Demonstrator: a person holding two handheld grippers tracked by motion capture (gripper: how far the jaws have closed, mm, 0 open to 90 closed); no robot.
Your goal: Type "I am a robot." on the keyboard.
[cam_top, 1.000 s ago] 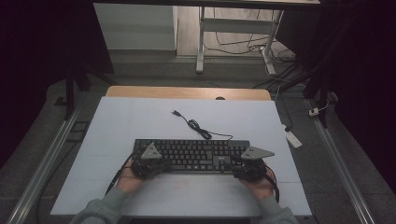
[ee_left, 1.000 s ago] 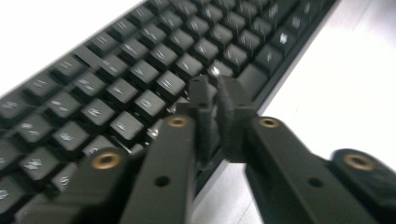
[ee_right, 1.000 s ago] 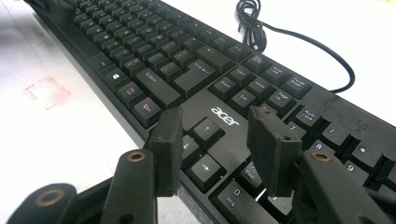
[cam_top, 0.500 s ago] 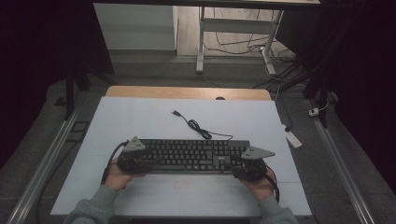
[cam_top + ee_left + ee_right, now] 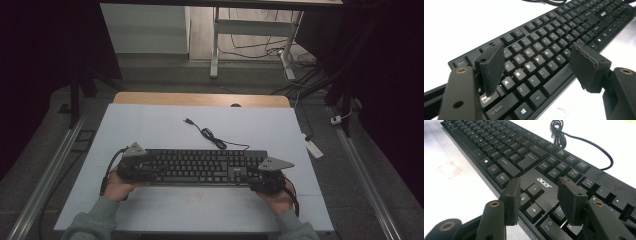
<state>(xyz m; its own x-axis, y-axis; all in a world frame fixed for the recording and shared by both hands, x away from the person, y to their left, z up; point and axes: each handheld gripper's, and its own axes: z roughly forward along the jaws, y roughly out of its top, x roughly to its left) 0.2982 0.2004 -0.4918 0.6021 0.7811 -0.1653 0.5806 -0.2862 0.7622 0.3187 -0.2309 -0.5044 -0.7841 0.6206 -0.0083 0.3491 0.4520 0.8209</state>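
A black wired keyboard (image 5: 200,167) lies flat on the white table (image 5: 150,125), its cable (image 5: 210,135) curling toward the far side. My left gripper (image 5: 146,170) hovers at the keyboard's left end. In the left gripper view the gripper (image 5: 539,65) has its jaws wide apart over the letter keys (image 5: 544,45); they have just been opening and grip nothing. My right gripper (image 5: 260,180) is at the right end. In the right gripper view it (image 5: 540,200) is open over the arrow keys of the keyboard (image 5: 524,152), with the cable (image 5: 584,142) beyond.
A wooden strip (image 5: 200,99) borders the table's far edge. Metal rails (image 5: 47,175) run along both sides. A small white box (image 5: 312,148) lies off the table's right side. Desk legs and floor cables (image 5: 250,45) stand beyond.
My left gripper has slid leftward along the keyboard toward its left end and its jaws have spread apart. The right gripper and the keyboard have stayed put.
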